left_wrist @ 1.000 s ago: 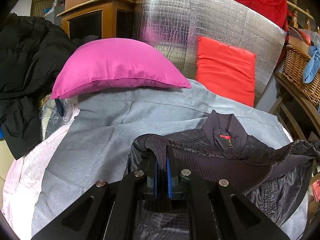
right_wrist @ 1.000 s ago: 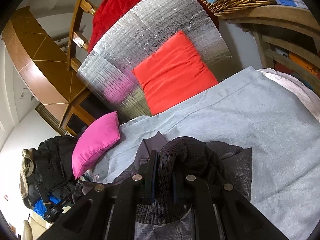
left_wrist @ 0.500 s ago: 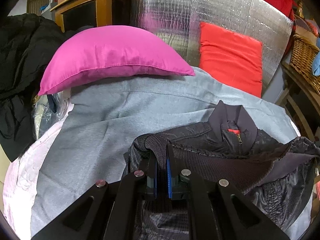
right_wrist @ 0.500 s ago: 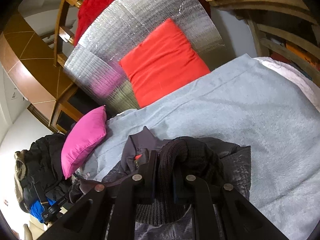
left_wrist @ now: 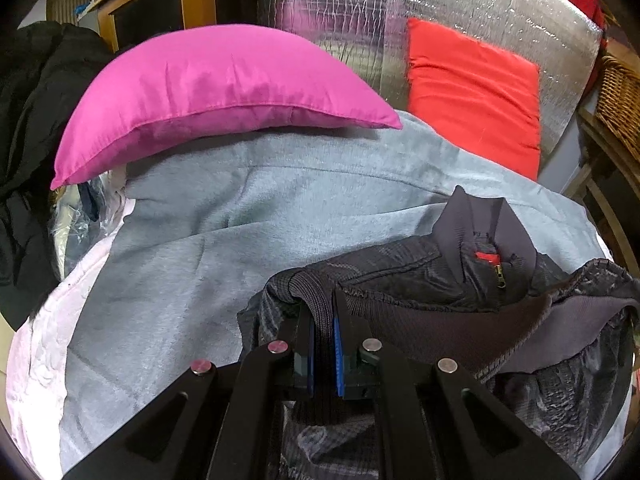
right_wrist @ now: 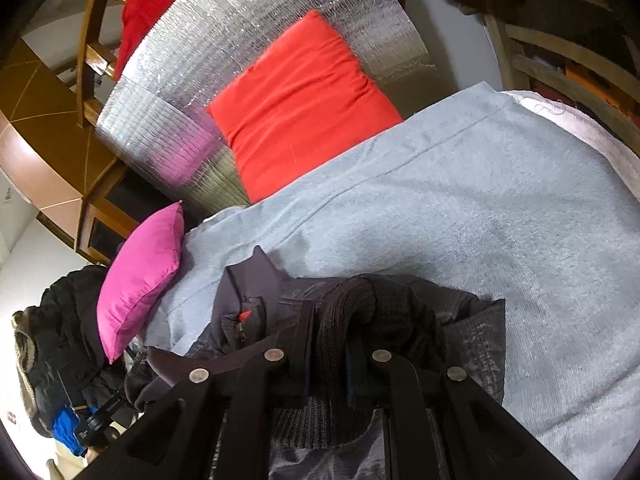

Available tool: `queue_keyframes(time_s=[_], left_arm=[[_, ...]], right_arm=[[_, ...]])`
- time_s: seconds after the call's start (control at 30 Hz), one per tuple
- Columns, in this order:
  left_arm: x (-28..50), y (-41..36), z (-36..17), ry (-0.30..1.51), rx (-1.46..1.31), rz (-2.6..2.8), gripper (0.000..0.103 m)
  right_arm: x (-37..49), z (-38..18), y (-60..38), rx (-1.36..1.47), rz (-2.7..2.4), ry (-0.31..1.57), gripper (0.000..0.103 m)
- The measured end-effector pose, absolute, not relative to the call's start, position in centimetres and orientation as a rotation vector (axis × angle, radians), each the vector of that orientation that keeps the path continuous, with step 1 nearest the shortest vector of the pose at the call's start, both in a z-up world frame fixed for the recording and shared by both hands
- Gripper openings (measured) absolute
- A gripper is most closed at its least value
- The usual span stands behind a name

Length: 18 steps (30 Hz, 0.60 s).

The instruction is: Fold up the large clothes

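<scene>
- Two grippers each pinch the ribbed knit hem of a dark jacket [left_wrist: 420, 280]: the left gripper [left_wrist: 323, 316] is clamped on a fold of the ribbing near one end, and the right gripper [right_wrist: 329, 328] is clamped on a bunched part of the same band near the other. Holding both ends keeps the hem stretched as one straight edge, which I judge is meant to carry the lower half up over the upper half.
- Just beyond the jaws the jacket lies on the grey blanket [left_wrist: 192, 248], its quilted body crumpled beneath the raised hem. The stand-up collar [left_wrist: 484, 220] with its red tab and zip pull points away from the grippers, so the fold seems aimed at the collar end.
- Past the jacket, the blanket covers a pale pink sheet [left_wrist: 36, 340] and gives a soft, flat bed for laying the fold down.
- Farther off, a pink pillow [left_wrist: 208, 92] rests on the blanket's far edge, and a red cushion [left_wrist: 472, 92] leans on a silver foil mat [left_wrist: 360, 12], both well apart from the work.
</scene>
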<state>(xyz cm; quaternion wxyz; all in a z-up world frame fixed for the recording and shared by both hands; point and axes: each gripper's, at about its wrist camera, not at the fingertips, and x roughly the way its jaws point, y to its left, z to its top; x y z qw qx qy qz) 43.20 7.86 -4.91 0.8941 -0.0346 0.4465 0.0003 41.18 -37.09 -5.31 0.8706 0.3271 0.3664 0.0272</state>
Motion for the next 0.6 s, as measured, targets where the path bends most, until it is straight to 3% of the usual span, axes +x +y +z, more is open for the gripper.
queue_keyframes(time_s=[0.6], left_arm=[[46.2, 7.0, -7.8, 0.993, -0.038, 0.02, 0.008]], right_arm=[[45.4, -8.3, -36.8, 0.618, -0.014, 0.899, 0.012]])
